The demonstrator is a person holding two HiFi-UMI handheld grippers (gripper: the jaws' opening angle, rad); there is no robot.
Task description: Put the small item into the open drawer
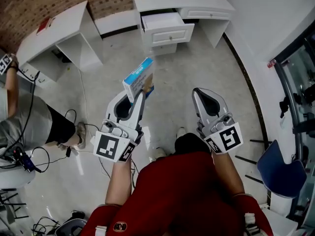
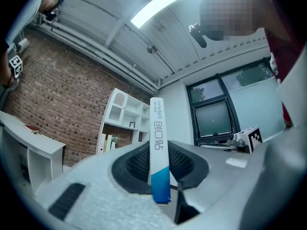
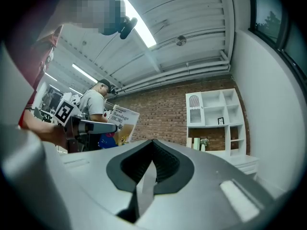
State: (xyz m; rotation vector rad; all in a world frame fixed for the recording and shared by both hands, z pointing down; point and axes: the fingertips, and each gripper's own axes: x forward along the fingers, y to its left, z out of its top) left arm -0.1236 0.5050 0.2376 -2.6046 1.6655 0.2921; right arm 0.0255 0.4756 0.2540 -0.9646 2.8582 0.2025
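Note:
A small flat box (image 1: 139,77), white with a blue end, stands upright between the pads of my left gripper (image 1: 141,91), which is shut on it. In the left gripper view the box (image 2: 159,147) shows edge-on, rising out of the jaws. The open drawer (image 1: 164,22) sticks out of a white desk (image 1: 197,4) far ahead on the floor level. My right gripper (image 1: 204,93) hangs beside the left one, shut with nothing in it (image 3: 152,159). The right gripper view catches the box (image 3: 122,122) from its printed side.
Another white desk (image 1: 54,33) stands at the far left, with a seated person (image 1: 29,122) and cables on the floor near it. A blue chair (image 1: 278,171) is at the right. A white shelf unit (image 3: 218,119) stands against the brick wall.

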